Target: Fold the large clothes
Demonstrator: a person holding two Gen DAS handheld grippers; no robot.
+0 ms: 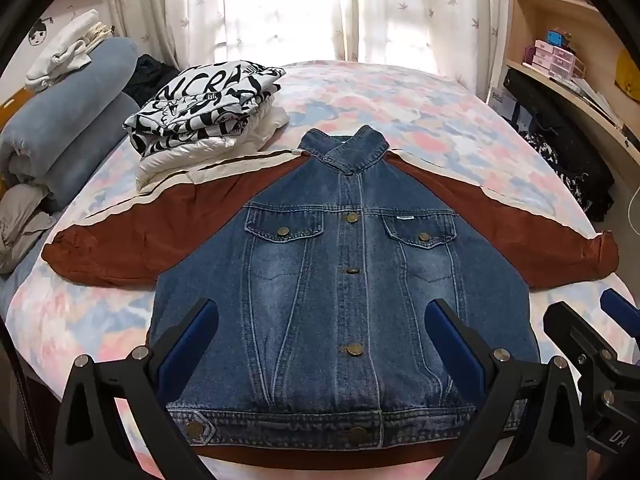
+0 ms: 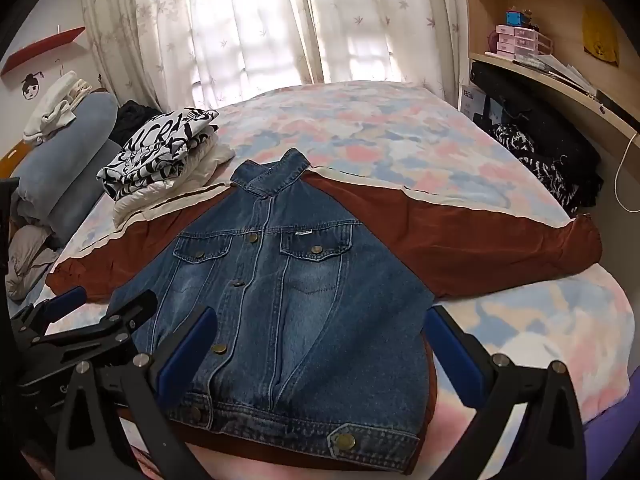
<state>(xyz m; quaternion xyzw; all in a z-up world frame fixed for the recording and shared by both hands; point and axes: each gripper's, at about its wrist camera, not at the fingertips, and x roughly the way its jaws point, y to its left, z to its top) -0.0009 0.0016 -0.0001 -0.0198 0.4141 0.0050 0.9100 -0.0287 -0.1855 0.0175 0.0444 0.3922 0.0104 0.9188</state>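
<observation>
- Blue-padded fingers [image 1: 188, 344] of the left gripper [image 1: 320, 340] fill the bottom of its own view, spread wide with nothing between the pads; they hang over the lower front of the denim jacket [image 1: 344, 280], apart from the cloth.
- Right gripper [image 2: 320, 344] is spread just as wide and pinches nothing; its left finger sits over the jacket's lower front, its right finger [image 2: 452, 356] over the bedspread [image 2: 360, 128] just off the jacket's side edge.
- Each gripper shows in the other's view: the right one enters at the right edge of the left view, the left one at the left edge of the right view, so the two hang side by side at the jacket's hem.
- Jacket lies flat and face up, buttoned, directly ahead of and below both grippers, hem nearest them and collar [image 1: 344, 152] farthest.
- Its rust-brown sleeves [image 1: 132, 248] stretch out to either side, well beyond each gripper's fingers.
- Ahead and to the left of the grippers, past the left sleeve, a stack of folded clothes [image 1: 204, 112] sits on the bed, topped by a black-and-white printed piece.
- Farther left lie rolled grey-blue bedding [image 1: 68, 128] and a white garment on top.
- Straight ahead beyond the bed hang pale curtains [image 2: 260, 20]; wooden shelves [image 2: 540, 40] stand ahead to the right.
</observation>
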